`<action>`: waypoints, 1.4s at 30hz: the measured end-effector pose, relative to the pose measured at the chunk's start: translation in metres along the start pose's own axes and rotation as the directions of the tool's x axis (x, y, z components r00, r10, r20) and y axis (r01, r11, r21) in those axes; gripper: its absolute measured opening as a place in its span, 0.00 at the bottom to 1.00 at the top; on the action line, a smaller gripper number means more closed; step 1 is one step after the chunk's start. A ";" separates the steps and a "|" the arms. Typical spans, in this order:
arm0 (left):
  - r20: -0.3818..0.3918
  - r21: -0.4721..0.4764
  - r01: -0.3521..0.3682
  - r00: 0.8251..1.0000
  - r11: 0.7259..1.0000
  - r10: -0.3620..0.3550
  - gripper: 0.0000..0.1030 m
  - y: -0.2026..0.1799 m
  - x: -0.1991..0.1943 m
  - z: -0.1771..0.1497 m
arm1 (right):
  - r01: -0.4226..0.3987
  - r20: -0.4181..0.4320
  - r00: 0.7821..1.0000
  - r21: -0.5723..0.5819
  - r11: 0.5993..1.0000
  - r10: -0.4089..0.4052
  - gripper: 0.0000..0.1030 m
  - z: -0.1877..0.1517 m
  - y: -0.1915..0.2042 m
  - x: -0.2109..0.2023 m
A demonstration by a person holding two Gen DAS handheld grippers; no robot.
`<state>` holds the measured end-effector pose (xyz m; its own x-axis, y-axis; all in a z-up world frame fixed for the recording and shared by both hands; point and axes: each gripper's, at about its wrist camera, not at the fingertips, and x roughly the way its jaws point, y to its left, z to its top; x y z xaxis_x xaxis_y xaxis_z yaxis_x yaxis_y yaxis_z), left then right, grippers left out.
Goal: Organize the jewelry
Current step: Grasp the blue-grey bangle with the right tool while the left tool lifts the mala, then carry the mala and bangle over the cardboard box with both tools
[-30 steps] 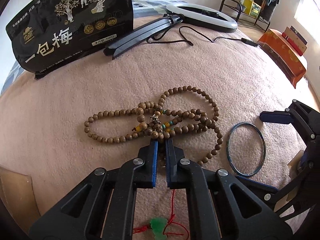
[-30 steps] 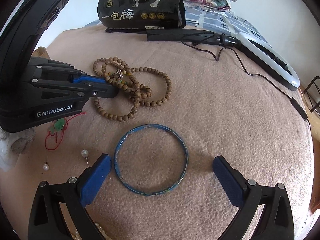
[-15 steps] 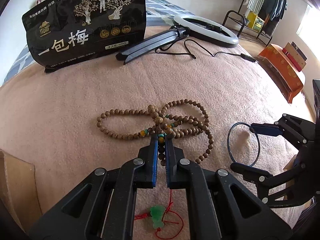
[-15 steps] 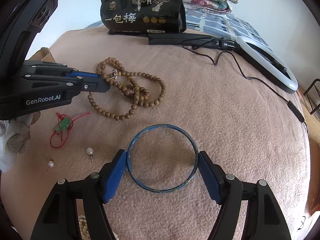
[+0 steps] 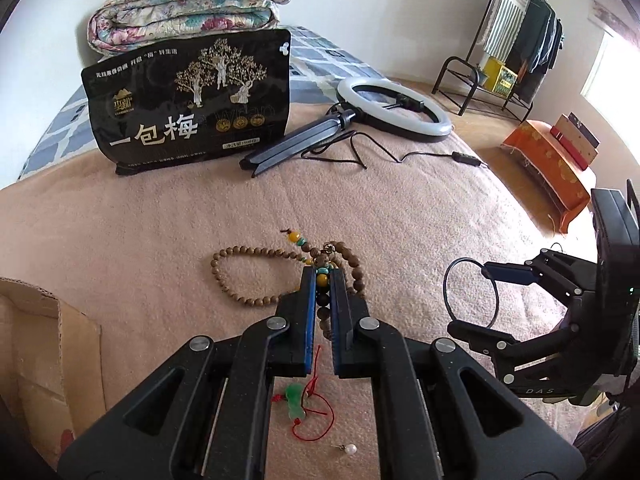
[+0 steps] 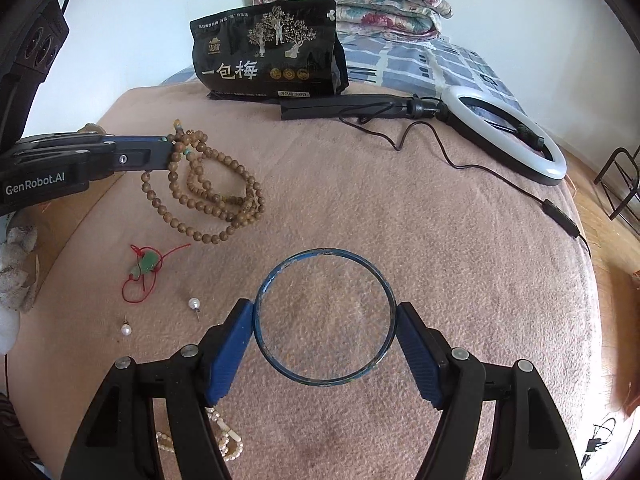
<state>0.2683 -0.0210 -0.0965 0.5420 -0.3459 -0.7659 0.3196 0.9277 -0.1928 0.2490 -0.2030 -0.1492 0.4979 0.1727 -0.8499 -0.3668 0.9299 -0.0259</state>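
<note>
Both now lifting off the blanket point(image 6: 440, 240): left gripper point(image 5: 322, 280) clamping beads point(image 6: 208, 196), strand dangling; right gripper point(image 6: 325, 316), newly closed, pinching bangle point(image 6: 280, 364). Pickups done, stowing next.

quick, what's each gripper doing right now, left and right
left gripper: shut on the wooden bead necklace.
right gripper: shut on the blue bangle.

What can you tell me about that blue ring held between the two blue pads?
The blue bangle is a thin, rigid hoop, apparently metal, its blue finish worn and scuffed along the rim. The right gripper clamps it across its width, one pad on each side. In the left wrist view it is lifted clear of the pink blanket, and nothing else touches it.
</note>
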 end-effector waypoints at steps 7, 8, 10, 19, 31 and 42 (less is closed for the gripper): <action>0.056 -0.006 0.005 0.998 1.000 -0.005 0.04 -0.006 -0.036 0.007 | 0.011 0.030 0.999 0.001 1.000 -0.011 0.72 0.001 0.004 -0.024; 0.062 -0.006 0.004 0.998 1.000 -0.004 0.04 -0.006 -0.041 0.008 | 0.011 0.035 0.999 0.002 1.000 -0.011 0.72 0.001 0.004 -0.028; 0.076 -0.007 0.002 0.997 1.000 -0.001 0.04 -0.007 -0.051 0.008 | 0.013 0.044 0.999 0.006 1.000 -0.013 0.72 0.001 0.005 -0.035; 0.148 -0.025 -0.004 0.989 1.000 0.008 0.04 -0.003 -0.102 0.013 | 0.015 0.081 0.997 0.005 1.000 -0.015 0.72 0.004 0.016 -0.070; 0.239 -0.071 -0.023 0.970 0.997 0.040 0.04 0.020 -0.171 0.009 | 0.000 0.129 0.992 -0.016 1.000 0.002 0.72 0.015 0.040 -0.106; 0.304 -0.073 -0.059 0.950 0.996 0.078 0.04 0.036 -0.234 0.011 | -0.026 0.157 0.987 -0.060 0.998 0.036 0.72 0.026 0.077 -0.123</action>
<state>0.1619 0.0922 0.0825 0.7758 -0.2982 -0.5561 0.2294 0.9543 -0.1917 0.1798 -0.1443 -0.0335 0.6018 0.2545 -0.7571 -0.4264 0.9039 -0.0351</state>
